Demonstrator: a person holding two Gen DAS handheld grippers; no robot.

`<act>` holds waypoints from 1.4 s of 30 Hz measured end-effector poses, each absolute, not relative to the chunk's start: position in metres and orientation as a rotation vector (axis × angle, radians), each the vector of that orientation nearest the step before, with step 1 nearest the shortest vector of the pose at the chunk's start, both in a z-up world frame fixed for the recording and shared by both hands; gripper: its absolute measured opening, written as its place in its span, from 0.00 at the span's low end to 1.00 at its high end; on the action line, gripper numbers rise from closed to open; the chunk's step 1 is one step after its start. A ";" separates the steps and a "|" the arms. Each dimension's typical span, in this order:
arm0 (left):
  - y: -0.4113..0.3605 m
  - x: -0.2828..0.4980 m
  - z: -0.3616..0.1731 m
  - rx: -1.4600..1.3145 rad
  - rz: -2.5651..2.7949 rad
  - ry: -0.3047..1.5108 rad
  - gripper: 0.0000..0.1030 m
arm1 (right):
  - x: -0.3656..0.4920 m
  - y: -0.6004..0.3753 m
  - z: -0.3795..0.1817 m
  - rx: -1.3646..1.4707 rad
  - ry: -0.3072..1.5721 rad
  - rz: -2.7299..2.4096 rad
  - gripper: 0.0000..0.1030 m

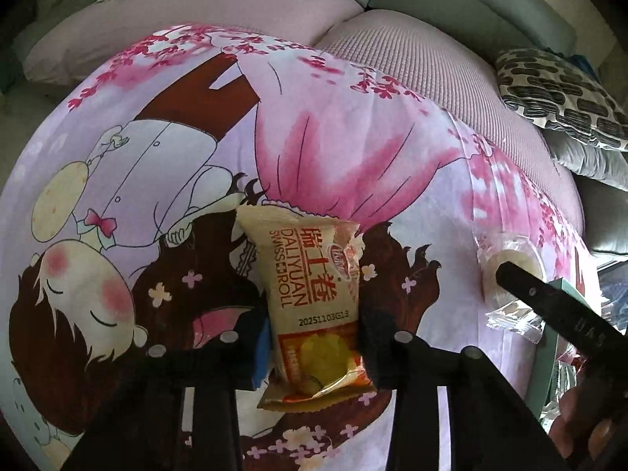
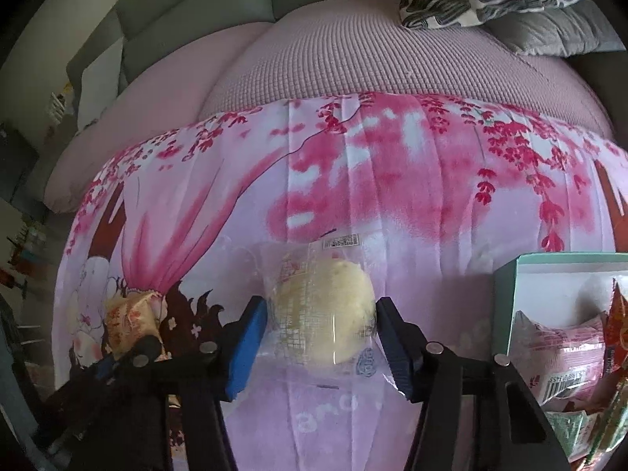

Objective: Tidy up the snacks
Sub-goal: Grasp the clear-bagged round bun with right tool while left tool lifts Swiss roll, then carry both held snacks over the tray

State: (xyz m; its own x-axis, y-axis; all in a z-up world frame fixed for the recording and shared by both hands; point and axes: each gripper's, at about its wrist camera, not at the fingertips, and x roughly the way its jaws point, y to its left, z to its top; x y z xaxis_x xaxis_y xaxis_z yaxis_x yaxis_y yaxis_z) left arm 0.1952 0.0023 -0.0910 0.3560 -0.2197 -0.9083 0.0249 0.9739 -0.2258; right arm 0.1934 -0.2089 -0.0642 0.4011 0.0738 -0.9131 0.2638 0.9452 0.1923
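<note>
L claw (image 1: 314,337) clamped, R claw (image 2: 322,337) closing.

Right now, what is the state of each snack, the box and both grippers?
Swiss roll pack: sealed, lying on the blanket, clamped by the left gripper.
Clear bun pack: sealed, lying on the blanket, between the right gripper pads, which touch its sides.
Box: open, snacks already inside.
Pink pack: sealed, lying in the box.
Blanket: spread flat.

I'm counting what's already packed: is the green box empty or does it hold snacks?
It holds snacks. The box is open, with a pink packet and other wrappers inside.
</note>
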 end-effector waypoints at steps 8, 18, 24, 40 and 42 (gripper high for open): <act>-0.001 0.191 -0.081 -0.169 -0.146 1.183 0.36 | 0.176 -0.211 -0.063 0.346 1.140 -0.110 0.55; -0.007 0.177 -0.052 -0.137 -0.185 1.100 0.36 | 0.135 -0.220 -0.048 0.404 1.085 -0.112 0.54; -0.019 0.165 -0.029 -0.129 -0.229 1.043 0.36 | 0.103 -0.230 -0.028 0.452 1.018 -0.125 0.54; -0.171 0.089 0.032 0.050 -0.689 0.899 0.36 | -0.020 -0.355 0.028 0.643 0.795 -0.490 0.54; -0.182 0.081 0.031 0.064 -0.716 0.897 0.36 | -0.031 -0.367 0.030 0.651 0.781 -0.528 0.54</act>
